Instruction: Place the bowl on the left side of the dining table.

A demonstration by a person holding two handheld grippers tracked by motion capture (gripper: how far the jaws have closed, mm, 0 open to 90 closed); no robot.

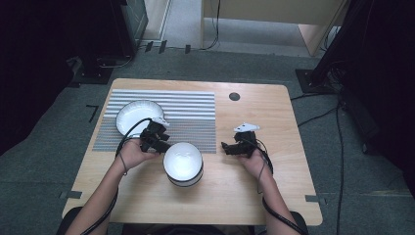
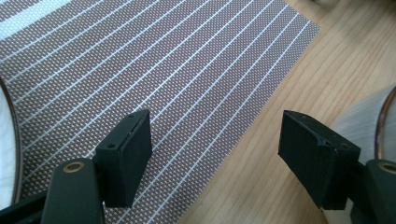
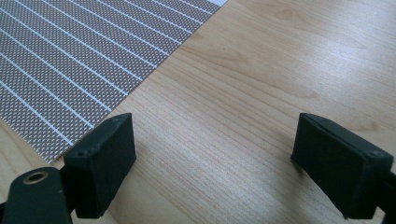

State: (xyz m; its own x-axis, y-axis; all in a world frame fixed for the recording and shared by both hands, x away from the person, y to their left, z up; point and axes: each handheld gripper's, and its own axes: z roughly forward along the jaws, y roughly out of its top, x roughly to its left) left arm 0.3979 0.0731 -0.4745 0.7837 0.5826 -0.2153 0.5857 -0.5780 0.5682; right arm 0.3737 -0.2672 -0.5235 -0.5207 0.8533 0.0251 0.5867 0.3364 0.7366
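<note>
Nearest the camera, a bowl [image 1: 183,163] stood on bare worktop [image 1: 244,196], just off the mat's [image 1: 191,117] near edge. The left gripper [image 1: 157,140] hung just beside the bowl's left rim, fingers [image 2: 133,154] wide apart, holding nothing. A plate [image 1: 136,115] lay on the mat's left end. The right gripper [image 1: 234,147], well apart over open wood, had its fingers [image 3: 102,163] spread and empty.

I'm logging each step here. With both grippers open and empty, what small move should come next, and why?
Probably ease the left gripper toward the bowl so its open jaws straddle the rim: the bowl sits right beside it, off the striped mat.
</note>
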